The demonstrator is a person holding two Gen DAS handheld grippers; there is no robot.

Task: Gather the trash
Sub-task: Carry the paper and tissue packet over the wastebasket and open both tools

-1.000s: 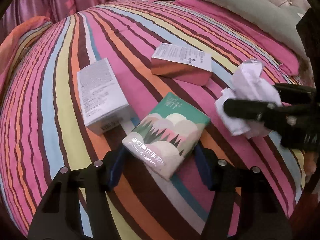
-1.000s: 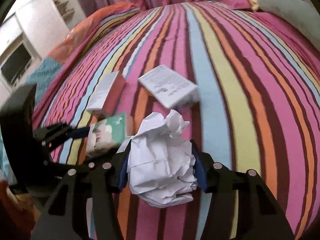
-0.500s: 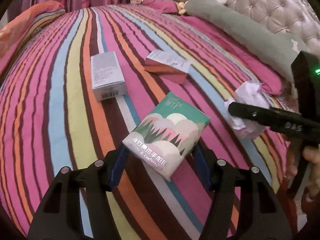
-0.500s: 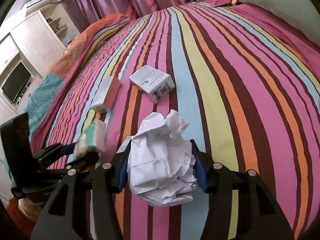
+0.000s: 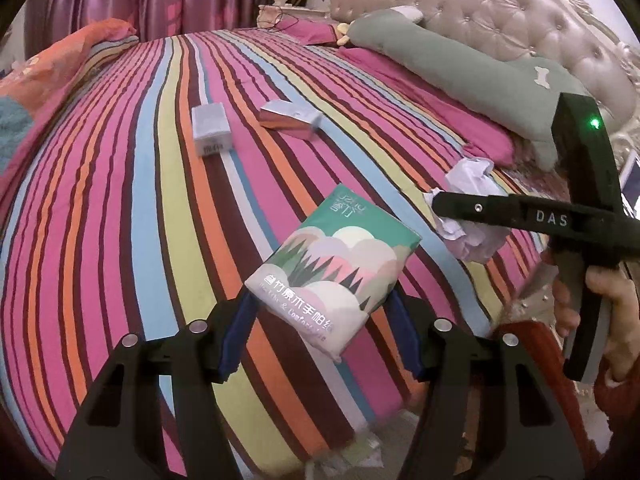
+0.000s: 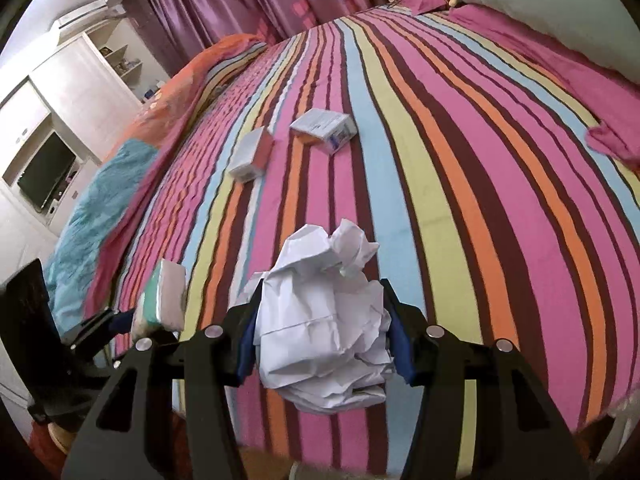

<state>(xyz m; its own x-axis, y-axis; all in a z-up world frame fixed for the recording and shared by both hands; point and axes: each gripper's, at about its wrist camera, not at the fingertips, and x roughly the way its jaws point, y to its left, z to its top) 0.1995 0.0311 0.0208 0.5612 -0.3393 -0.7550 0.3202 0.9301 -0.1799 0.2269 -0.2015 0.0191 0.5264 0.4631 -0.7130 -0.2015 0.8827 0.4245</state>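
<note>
My left gripper (image 5: 320, 320) is shut on a green tissue pack (image 5: 332, 268) and holds it above the near edge of the striped bed (image 5: 120, 200). My right gripper (image 6: 324, 332) is shut on a crumpled white paper ball (image 6: 328, 320), also lifted off the bed. The paper ball (image 5: 472, 196) and the right gripper's black body show at the right of the left wrist view. The tissue pack (image 6: 164, 300) shows at the lower left of the right wrist view. A grey box (image 5: 210, 130) and a red-sided box (image 5: 290, 118) lie further up the bed.
A green pillow (image 5: 460, 68) and tufted headboard (image 5: 500, 12) run along the right. An orange and teal blanket (image 6: 132, 176) lies on the far side. White cabinets with a screen (image 6: 44, 168) stand at the left. Scraps (image 5: 348, 456) lie below the bed edge.
Both grippers have pulled back and up from the bed with their loads. The two boxes now look smaller and farther away, and the bed's near edge has come into view.
</note>
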